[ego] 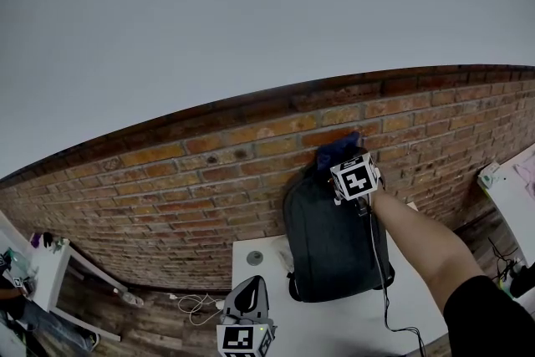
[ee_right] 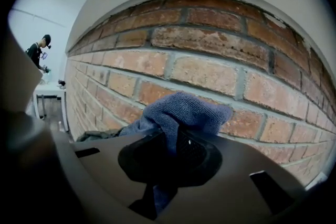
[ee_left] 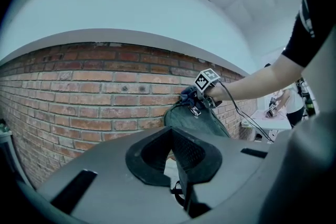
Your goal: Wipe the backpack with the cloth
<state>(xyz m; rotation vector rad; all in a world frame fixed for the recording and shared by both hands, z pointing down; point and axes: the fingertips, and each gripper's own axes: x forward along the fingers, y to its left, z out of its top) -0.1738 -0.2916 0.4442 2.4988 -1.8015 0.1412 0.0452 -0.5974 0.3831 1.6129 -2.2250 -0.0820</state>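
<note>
Head view: dark backpack [ego: 330, 251] stands upright on white surface [ego: 334, 328], leaning on brick wall [ego: 167, 180]. Right gripper [ego: 345, 161] is at the backpack's top edge, against the wall, with blue cloth [ego: 338, 146] bunched there. Left gripper [ego: 249, 297] is low at the surface's near edge, apart from the backpack.

Right gripper view only: fingers closed on the cloth [ee_right: 184, 113], fabric pinched between them and puffing out ahead, bricks right behind. Only a sliver of backpack [ee_right: 97, 135] shows at left.

Left gripper view: fingers [ee_left: 157, 157] together, nothing between. It shows the backpack's side [ee_left: 202, 120] and the cloth on top. Person at a far table [ee_left: 286, 99] shows here, not in head view.
</note>
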